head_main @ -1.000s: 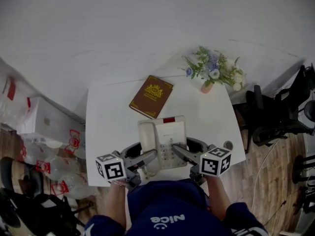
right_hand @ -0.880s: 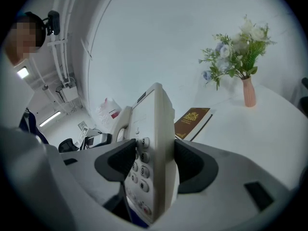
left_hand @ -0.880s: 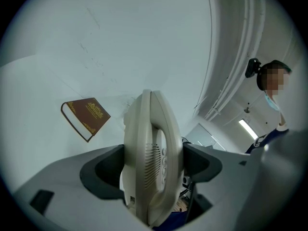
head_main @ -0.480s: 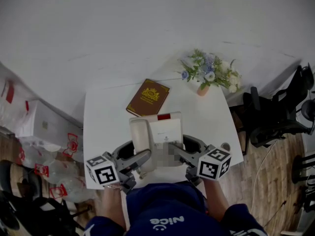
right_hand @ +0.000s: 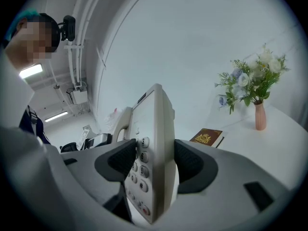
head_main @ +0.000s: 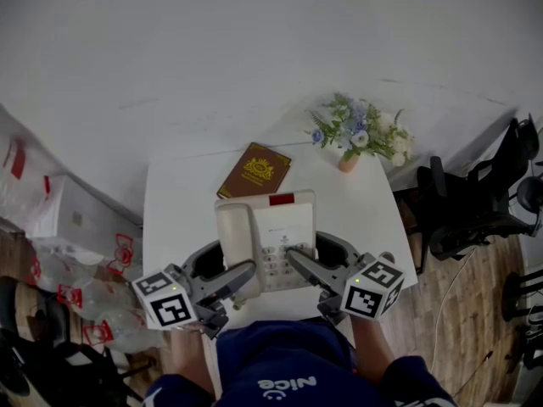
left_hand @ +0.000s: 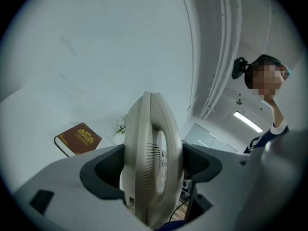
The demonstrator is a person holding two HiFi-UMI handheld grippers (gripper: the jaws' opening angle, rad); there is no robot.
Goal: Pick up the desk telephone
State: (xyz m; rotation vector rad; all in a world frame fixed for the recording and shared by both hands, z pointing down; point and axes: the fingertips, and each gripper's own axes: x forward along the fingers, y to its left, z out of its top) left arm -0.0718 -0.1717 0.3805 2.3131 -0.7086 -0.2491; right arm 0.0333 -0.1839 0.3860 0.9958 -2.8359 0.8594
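Observation:
The cream desk telephone (head_main: 270,231), handset on its left and keypad on its right, hangs level above the near half of the white table (head_main: 174,202). My left gripper (head_main: 240,276) is shut on its handset side, and my right gripper (head_main: 299,263) is shut on its keypad side. In the left gripper view the telephone (left_hand: 151,153) stands edge-on between the dark pads of the left gripper (left_hand: 151,170). The right gripper view shows the telephone (right_hand: 155,143), number keys visible, clamped in the right gripper (right_hand: 154,162).
A brown book (head_main: 254,171) lies on the table beyond the phone. A vase of flowers (head_main: 356,132) stands at the far right corner. A black office chair (head_main: 471,202) is right of the table; boxes and plastic bags (head_main: 76,223) lie on the floor at left.
The telephone has come up off the table toward the head camera, held by both grippers. The grippers have spread slightly lower and outward in view.

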